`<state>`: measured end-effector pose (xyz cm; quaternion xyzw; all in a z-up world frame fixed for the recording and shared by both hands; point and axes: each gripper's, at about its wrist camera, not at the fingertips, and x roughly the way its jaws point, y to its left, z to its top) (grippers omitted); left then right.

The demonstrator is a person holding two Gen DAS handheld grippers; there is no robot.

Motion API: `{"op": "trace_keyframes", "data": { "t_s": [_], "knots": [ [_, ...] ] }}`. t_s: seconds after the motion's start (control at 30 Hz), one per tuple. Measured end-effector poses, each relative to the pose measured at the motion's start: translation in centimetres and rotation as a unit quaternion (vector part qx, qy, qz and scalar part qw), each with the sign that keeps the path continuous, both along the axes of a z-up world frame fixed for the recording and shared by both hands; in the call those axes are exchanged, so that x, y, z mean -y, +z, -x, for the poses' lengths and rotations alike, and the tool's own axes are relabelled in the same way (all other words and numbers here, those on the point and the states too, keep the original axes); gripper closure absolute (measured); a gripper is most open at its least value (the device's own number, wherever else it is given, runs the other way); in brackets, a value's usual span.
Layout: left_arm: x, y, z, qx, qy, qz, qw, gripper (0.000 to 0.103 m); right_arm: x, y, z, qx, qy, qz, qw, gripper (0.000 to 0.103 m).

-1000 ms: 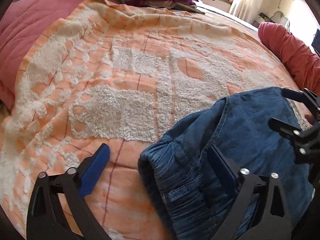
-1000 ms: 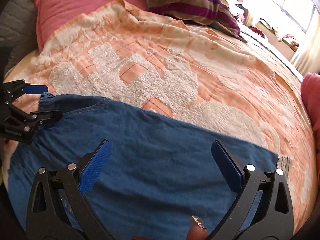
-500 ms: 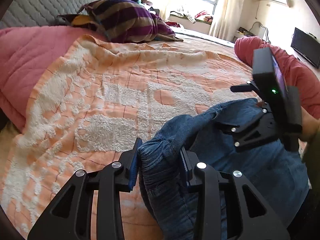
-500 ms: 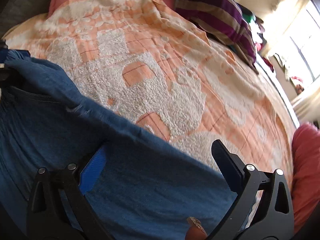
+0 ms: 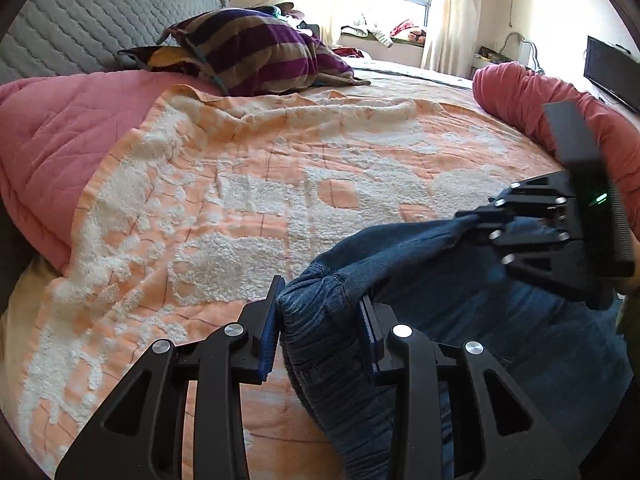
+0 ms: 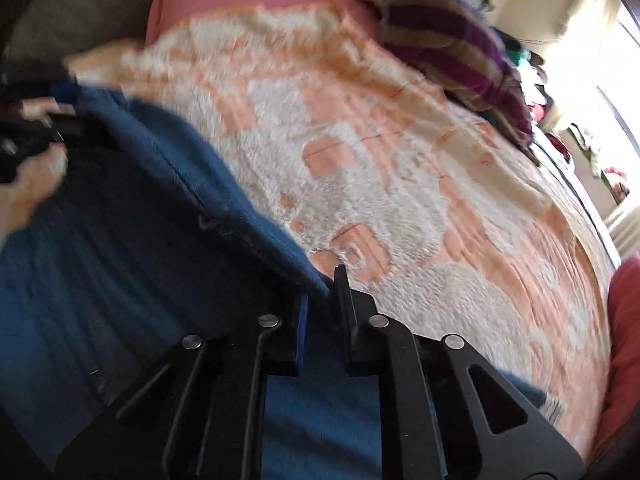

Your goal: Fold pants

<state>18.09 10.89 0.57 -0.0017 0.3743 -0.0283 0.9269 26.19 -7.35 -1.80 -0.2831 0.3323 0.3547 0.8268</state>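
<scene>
The bed (image 5: 280, 184) filled both views, covered by an orange and white blanket (image 5: 248, 216), with a pink quilt (image 5: 52, 152) at its left edge and a striped purple pillow (image 5: 256, 56) near the headboard. The pants (image 5: 460, 304), blue denim, lay at the near edge of the blanket, with their far edge lifted off it and the rest sagging below.

My left gripper (image 5: 320, 332) was clamped on the gathered waistband end, cloth bunched thick between the pads. My right gripper (image 6: 322, 320) was pinched onto the same raised edge further along; that view was blurred, but the fingers sat nearly together with denim between them.

I judged the fold as only just begun: both corners were gripped and raised, yet no layer had been laid over another. Carrying the edge across, laying it down and smoothing were all left.

I saw no containers anywhere in either view.
</scene>
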Motion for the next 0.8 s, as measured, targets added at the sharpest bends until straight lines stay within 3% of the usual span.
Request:
{"op": "trace_keyframes", "data": {
  "t_s": [0.1,0.33,0.63,0.8],
  "knots": [
    [0.2,0.4,0.6,0.006,-0.007,0.004,1.0000,0.071,2.6,2.0,1.3,-0.004,-0.020,-0.050,0.999,0.097],
    [1.3,2.0,3.1,0.028,-0.024,0.024,0.9990,0.070,6.2,4.8,6.2,-0.001,-0.037,-0.101,0.994,0.097],
    [2.5,1.9,8.7,0.047,-0.024,0.023,0.9983,0.069,9.5,4.4,16.2,0.002,-0.022,-0.148,0.989,0.099],
    [2.8,0.8,12.0,0.027,-0.023,0.028,0.9990,0.069,10.1,4.0,20.0,-0.016,0.008,-0.176,0.984,0.102]
  ]
}}
